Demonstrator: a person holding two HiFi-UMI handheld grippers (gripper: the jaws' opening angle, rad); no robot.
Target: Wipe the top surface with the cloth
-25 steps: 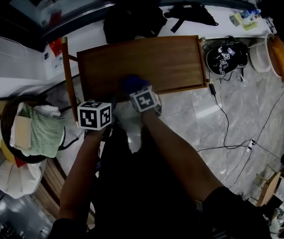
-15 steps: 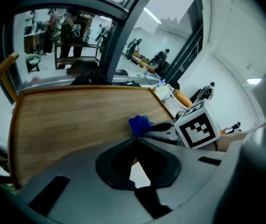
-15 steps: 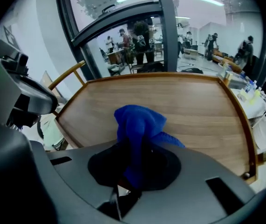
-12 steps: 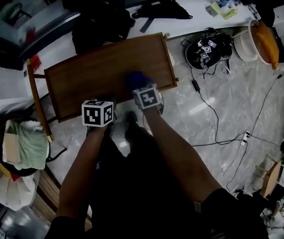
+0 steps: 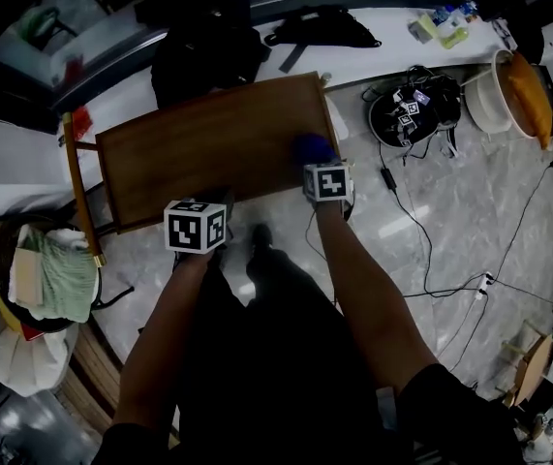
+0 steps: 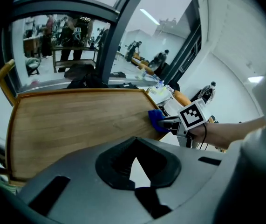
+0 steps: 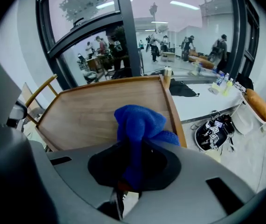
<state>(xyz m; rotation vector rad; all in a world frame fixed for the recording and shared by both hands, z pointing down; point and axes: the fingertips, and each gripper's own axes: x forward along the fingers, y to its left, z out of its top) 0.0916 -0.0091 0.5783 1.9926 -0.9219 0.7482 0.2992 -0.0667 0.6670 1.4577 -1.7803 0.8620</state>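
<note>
Jaws, right gripper (image 7: 132,146): clamped on the blue cloth (image 7: 139,120), one fold running down between them.
Jaws, left gripper (image 6: 133,164): pressed together, nothing between them, at the table's near edge.
Cloth: bunched just ahead of the right jaws, lying on the wooden top (image 7: 95,111) near its right rim.

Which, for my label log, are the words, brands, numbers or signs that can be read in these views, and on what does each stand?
No legible words or numbers in any view.
Left cube, on the left tool: square black-and-white marker pattern, no letters.
Right cube, on the right tool: the same kind of pattern.
Bottles: labels too small to read.
Blue cloth: no print shows.
</note>
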